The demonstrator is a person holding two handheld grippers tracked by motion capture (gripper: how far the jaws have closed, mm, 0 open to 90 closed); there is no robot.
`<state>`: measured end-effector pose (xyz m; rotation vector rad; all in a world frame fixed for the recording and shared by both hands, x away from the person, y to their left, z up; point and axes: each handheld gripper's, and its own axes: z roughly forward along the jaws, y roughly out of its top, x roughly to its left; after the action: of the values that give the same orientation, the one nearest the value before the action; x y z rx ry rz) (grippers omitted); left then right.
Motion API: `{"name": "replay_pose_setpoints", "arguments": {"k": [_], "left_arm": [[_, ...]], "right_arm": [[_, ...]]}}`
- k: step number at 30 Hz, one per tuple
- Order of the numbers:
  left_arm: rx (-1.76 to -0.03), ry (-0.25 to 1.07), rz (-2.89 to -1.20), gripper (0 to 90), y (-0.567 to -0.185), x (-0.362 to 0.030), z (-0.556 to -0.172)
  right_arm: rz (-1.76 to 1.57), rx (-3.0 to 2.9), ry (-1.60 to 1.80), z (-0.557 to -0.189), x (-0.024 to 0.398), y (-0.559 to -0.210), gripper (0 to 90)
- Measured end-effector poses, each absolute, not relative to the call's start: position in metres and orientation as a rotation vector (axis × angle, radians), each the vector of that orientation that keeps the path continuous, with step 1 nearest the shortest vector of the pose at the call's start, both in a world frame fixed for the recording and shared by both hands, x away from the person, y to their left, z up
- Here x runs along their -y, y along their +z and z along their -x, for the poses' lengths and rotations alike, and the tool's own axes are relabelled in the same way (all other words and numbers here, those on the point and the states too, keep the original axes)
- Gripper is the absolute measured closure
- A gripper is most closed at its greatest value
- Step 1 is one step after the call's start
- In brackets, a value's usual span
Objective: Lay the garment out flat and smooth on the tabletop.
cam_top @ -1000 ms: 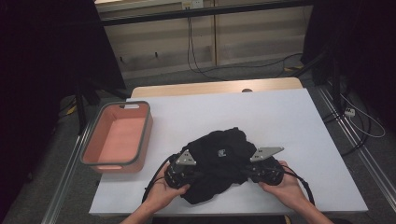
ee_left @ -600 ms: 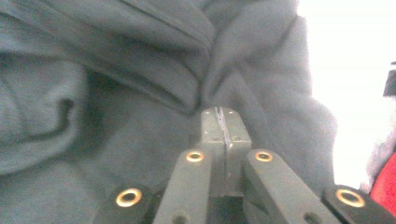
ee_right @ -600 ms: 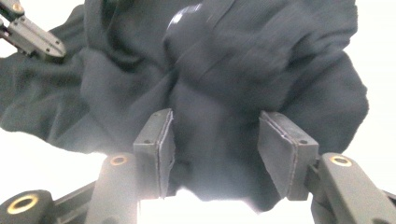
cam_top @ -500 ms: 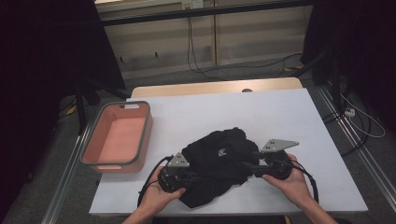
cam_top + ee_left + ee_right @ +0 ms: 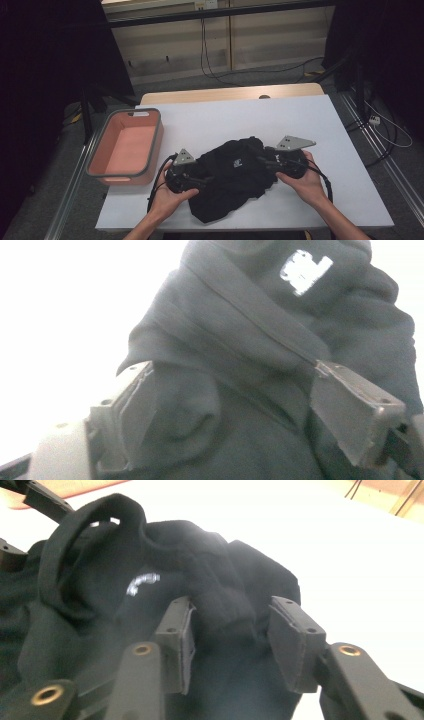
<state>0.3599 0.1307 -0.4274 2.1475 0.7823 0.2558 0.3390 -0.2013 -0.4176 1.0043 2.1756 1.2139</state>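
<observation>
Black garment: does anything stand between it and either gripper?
Nothing visible does. The left gripper has jaws that have just been opening, with a fold of the black garment between them. The right gripper has a fold between its jaws too.

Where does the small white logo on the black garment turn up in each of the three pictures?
High view: the white logo sits mid-garment, between the two grippers.
Left gripper view: the logo is at the top right, above the jaws.
Right gripper view: the logo is left of centre, above the left jaw.
Shared landmark: the black garment on the white table.
</observation>
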Motion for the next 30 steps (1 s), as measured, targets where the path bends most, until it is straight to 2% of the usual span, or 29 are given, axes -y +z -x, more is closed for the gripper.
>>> {"name": "replay_pose_setpoints", "arguments": {"k": [5, 9, 13, 18, 19, 21, 23, 24, 27, 28, 30], "left_arm": [[-0.800, 0.305, -2.124, 16.1, -0.422, -0.133, -0.369], [-0.798, 0.315, -2.077, 16.0, -0.415, -0.135, -0.376], [-0.791, 0.354, -2.057, 16.0, -0.410, -0.137, -0.383], [-0.870, 0.372, -2.021, 16.0, -0.408, -0.134, -0.403], [-0.878, 0.369, -2.023, 17.1, -0.408, -0.133, -0.405], [-0.905, 0.388, -2.022, 25.4, -0.410, -0.131, -0.410], [-0.940, 0.387, -2.008, 27.3, -0.412, -0.131, -0.412], [-0.953, 0.332, -2.011, 29.4, -0.418, -0.128, -0.414], [-0.913, 0.321, -2.017, 33.1, -0.422, -0.123, -0.411], [-0.842, 0.296, -2.061, 34.2, -0.424, -0.116, -0.407], [-0.805, 0.327, -2.095, 35.7, -0.425, -0.111, -0.402]], "right_arm": [[-0.982, -2.162, 1.257, -0.349, 0.195, -0.409, 65.5], [-0.980, -2.160, 1.273, -0.355, 0.193, -0.405, 82.5], [-0.995, -2.158, 1.269, -0.357, 0.197, -0.407, 84.4], [-1.030, -2.143, 1.254, -0.358, 0.206, -0.411, 84.5], [-1.038, -2.138, 1.253, -0.358, 0.209, -0.411, 84.5], [-1.058, -2.130, 1.254, -0.358, 0.213, -0.413, 84.5], [-1.068, -2.127, 1.251, -0.359, 0.216, -0.414, 84.4], [-1.076, -2.127, 1.246, -0.359, 0.216, -0.415, 84.3], [-1.082, -2.133, 1.239, -0.359, 0.216, -0.416, 84.3], [-1.075, -2.140, 1.240, -0.358, 0.215, -0.416, 84.3], [-1.071, -2.143, 1.241, -0.357, 0.214, -0.416, 84.2]]}}
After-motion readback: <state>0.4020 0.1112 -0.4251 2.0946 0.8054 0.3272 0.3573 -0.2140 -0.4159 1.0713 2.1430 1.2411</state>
